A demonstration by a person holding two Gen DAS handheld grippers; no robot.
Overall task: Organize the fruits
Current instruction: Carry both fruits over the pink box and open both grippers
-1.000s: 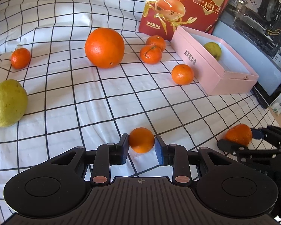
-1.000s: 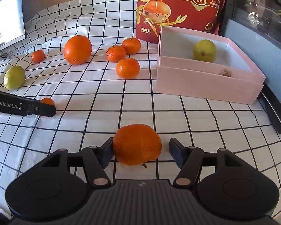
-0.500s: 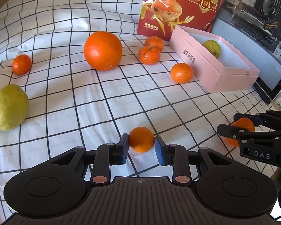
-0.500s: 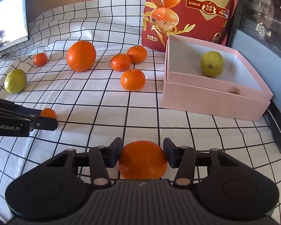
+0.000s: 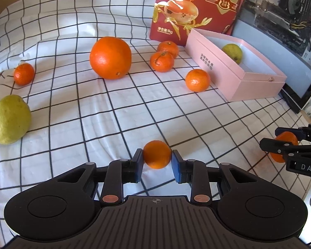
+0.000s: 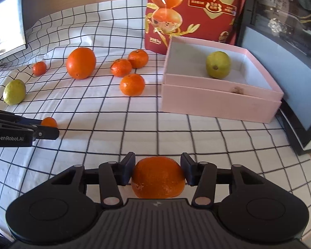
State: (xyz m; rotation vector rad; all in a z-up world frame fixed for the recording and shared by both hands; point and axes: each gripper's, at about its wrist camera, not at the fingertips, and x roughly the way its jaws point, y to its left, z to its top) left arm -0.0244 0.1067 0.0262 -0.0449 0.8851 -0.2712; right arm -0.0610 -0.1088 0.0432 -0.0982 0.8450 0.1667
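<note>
My left gripper (image 5: 157, 159) is shut on a small mandarin (image 5: 157, 154), just above the checked cloth. My right gripper (image 6: 158, 169) is shut on a bigger mandarin (image 6: 158, 178), with both pads pressed against its sides. From the left wrist, the right gripper (image 5: 288, 143) shows at the far right with its mandarin (image 5: 285, 145). The pink box (image 6: 217, 103) stands ahead on the right with one green lemon (image 6: 218, 64) inside. On the cloth lie a big orange (image 5: 110, 57), another green lemon (image 5: 9, 119) and several loose mandarins (image 5: 197, 80).
A red fruit bag (image 5: 197, 6) stands behind the pink box (image 5: 238, 83). A dark monitor (image 6: 290, 83) leans just right of the box. Another screen (image 6: 6, 25) stands at the far left. The cloth's edge runs close by on the right.
My right gripper's jaws closed in on the bigger mandarin, which now sits tight between the pads. The left gripper stayed shut on its small mandarin.
</note>
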